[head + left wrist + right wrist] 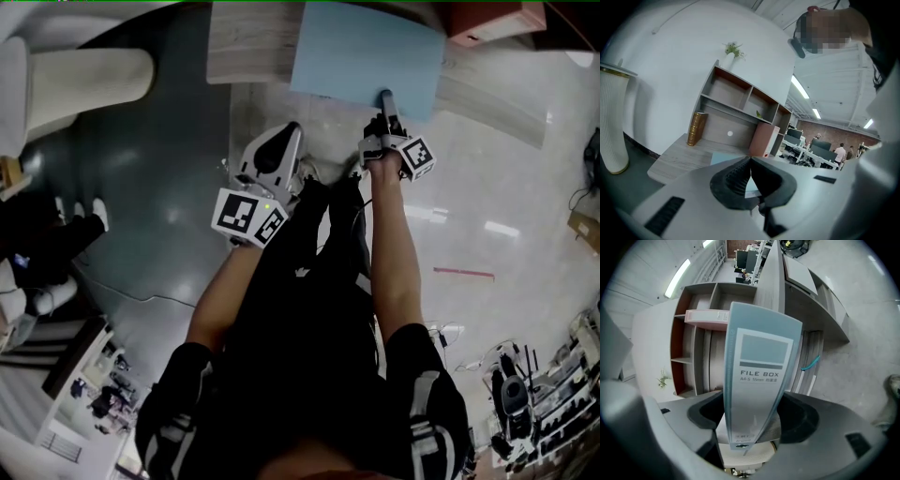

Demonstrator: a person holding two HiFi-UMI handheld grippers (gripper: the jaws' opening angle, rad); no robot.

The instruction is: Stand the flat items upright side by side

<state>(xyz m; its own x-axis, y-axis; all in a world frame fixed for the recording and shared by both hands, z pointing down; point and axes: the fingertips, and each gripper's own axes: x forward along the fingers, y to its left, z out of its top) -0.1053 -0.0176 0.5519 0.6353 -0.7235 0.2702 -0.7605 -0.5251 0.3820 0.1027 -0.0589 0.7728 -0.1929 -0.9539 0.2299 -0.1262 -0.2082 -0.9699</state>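
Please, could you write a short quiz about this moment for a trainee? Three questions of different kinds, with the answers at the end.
1. Multiple choice: what does the right gripper hold?
A) a white ribbed vase
B) the light blue plastic file box
C) a pink file box
2. True or false: the jaws of the left gripper stand wide apart.
3. Fill in the gap: the gold-coloured book stands ____ on the grey wooden desk.

Key
1. B: the jaws are closed on its spine.
2. False: they are closed, with nothing between them.
3. upright
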